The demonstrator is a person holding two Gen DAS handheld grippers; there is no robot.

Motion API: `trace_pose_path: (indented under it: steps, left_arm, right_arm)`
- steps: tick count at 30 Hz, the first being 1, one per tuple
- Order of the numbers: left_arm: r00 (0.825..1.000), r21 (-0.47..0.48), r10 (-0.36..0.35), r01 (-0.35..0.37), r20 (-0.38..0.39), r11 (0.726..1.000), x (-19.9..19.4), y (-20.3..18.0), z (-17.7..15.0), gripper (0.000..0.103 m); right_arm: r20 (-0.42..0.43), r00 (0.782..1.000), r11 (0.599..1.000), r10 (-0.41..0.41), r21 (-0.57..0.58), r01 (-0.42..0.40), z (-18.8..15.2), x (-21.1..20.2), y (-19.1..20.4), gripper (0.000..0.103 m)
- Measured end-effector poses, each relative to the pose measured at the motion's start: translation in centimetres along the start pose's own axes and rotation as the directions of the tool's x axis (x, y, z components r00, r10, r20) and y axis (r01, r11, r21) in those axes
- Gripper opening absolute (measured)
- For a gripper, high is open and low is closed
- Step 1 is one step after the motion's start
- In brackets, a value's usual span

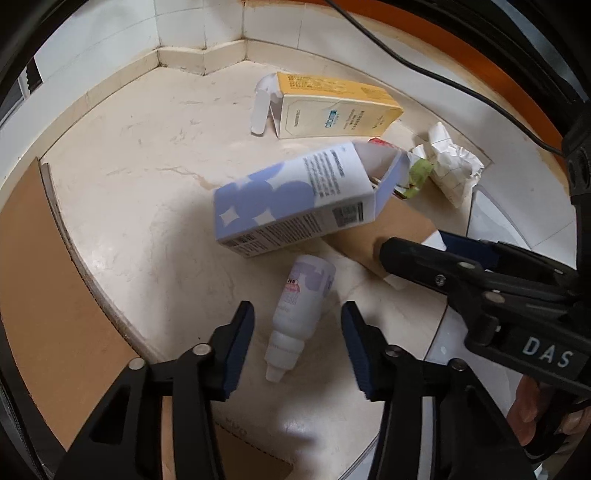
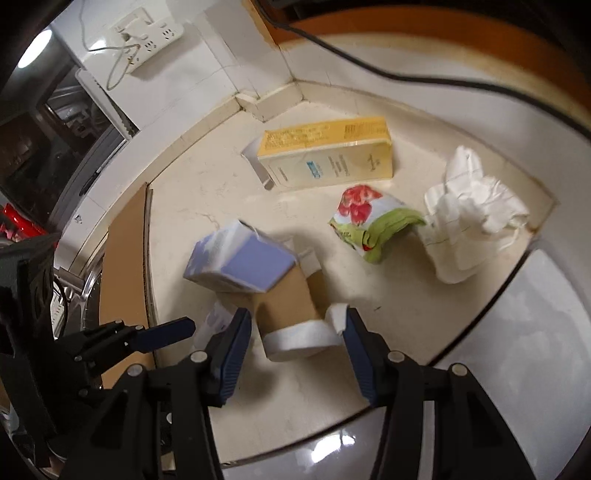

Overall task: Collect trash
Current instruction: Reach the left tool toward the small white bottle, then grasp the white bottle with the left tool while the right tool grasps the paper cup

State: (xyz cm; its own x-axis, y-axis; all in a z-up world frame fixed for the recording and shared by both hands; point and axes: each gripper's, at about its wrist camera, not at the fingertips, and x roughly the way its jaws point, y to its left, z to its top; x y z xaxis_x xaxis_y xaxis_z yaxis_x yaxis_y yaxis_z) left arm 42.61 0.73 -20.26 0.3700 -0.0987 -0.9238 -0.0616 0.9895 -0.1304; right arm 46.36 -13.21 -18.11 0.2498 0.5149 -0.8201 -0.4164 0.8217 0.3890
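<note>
A small white bottle (image 1: 295, 314) with a lilac label lies on the cream floor between the fingers of my left gripper (image 1: 297, 343), which stands open with its pads clear of it. Just beyond lies a purple-and-white carton (image 1: 291, 199), one end open. In the right wrist view my right gripper (image 2: 297, 343) is open around the white-edged end of a flat brown cardboard piece (image 2: 284, 295); the pads are close to it, and no grip shows. A red-and-green wrapper (image 2: 369, 221), crumpled white paper (image 2: 469, 218) and a yellow box (image 2: 325, 155) lie farther off.
A large cardboard sheet (image 1: 44, 277) lies along the left. White tiled walls meet in a corner (image 1: 203, 62) behind the trash. A black cable (image 1: 406, 59) runs across the back, and a power strip (image 2: 147, 29) hangs on the wall. Glossy grey floor (image 2: 535, 332) begins at the right.
</note>
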Motion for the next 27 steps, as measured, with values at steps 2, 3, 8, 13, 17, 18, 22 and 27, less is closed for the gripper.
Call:
trace_pose_path:
  steps: [2,3,8,13,17,18,22,27]
  left_arm:
    - [1.0,0.002,0.001,-0.001,-0.008,1.0,0.5,-0.2,0.1,0.04]
    - [1.0,0.004,0.003,-0.003,-0.007,1.0,0.6,-0.2,0.1,0.04]
    - [1.0,0.001,0.003,-0.003,0.006,1.0,1.0,-0.2,0.5,0.026]
    - [1.0,-0.02,-0.013,0.013,0.018,1.0,0.7,0.2,0.1,0.023]
    - [0.999,-0.011,-0.004,0.004,0.032,1.0,-0.2,0.5,-0.8,0.023]
    - [0.999,-0.011,-0.008,0.009,0.035,1.0,-0.3,0.3,-0.9,0.023]
    - [0.998,-0.017,-0.033,0.034,0.058,0.999,-1.8,0.4,-1.5,0.023]
    - [0.994,-0.019,-0.065,0.067,0.091,0.998,-3.9,0.3,-2.1,0.023]
  right_arm:
    - [0.002,1.0,0.999,0.028,0.014,-0.028,0.0,0.2,-0.1,0.048]
    - [0.005,0.999,0.999,0.034,0.019,-0.034,0.1,0.2,-0.2,0.048]
    - [0.016,0.998,0.998,0.068,0.014,-0.068,0.2,0.5,0.0,0.045]
    - [0.042,0.995,0.996,0.093,-0.019,-0.092,-0.5,-0.2,0.6,0.024]
    - [0.052,0.996,0.996,0.073,-0.061,-0.07,-1.5,-1.1,1.3,0.019]
    - [0.056,0.996,0.996,0.067,-0.067,-0.063,-1.8,-1.4,1.5,0.018]
    - [0.082,0.995,0.996,0.057,-0.067,-0.052,-2.9,-3.2,1.7,0.018]
    - [0.151,0.989,0.996,-0.001,-0.084,0.013,-4.1,-6.0,2.3,0.018]
